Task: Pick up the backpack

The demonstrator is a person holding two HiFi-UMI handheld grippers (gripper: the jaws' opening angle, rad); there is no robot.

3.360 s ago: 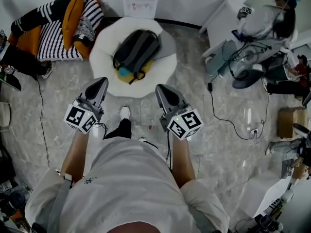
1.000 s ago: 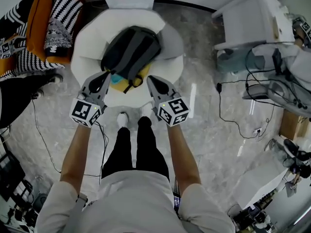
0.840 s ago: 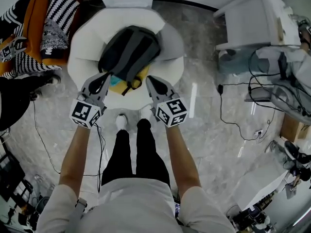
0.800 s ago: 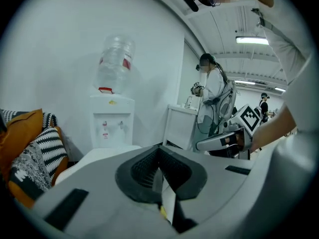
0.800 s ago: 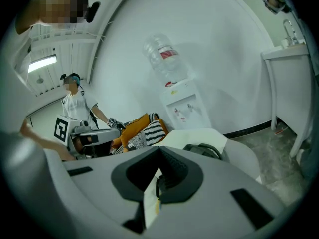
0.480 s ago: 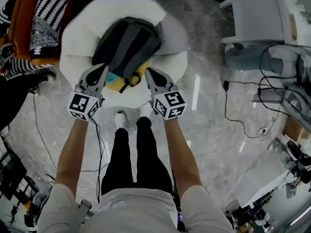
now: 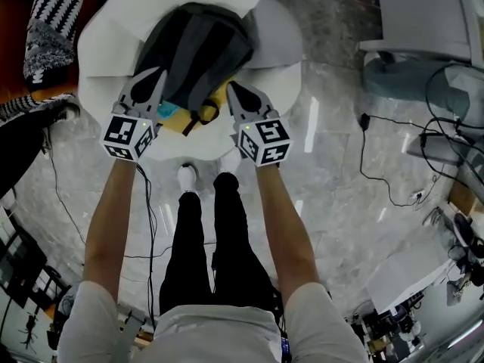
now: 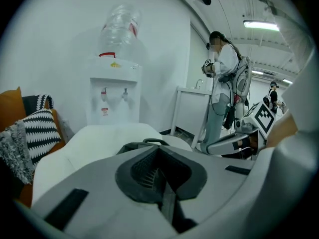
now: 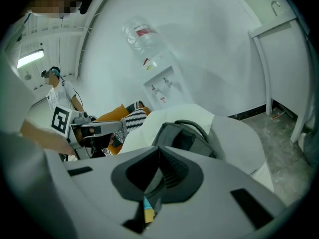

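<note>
The backpack (image 7: 198, 51) lies flat on a white padded seat (image 7: 106, 40), directly ahead of both pairs of jaws and between them. Its long axis runs away from the jaws, slanting to the right in the head view. The carry handle (image 9: 192, 125) is at the far end and the dangling straps (image 7: 203, 114) are at the near end. A yellow and teal item (image 7: 175, 113) shows under that near end.

The left gripper (image 7: 153, 76) has its tip by the pack's left flank. The right gripper (image 7: 234, 89) sits by the near right corner. Whether either one touches the fabric cannot be told.

Both forearms reach straight forward, about parallel, one on each side of the person's legs. Both grippers tilt downward, marker cubes toward the body. In each gripper view the jaws are pressed together with nothing pinched between them.

Beyond the seat a water dispenser (image 8: 113, 96) stands against the wall. To the left of the left jaws lies a striped cushion (image 7: 53, 21).
</note>
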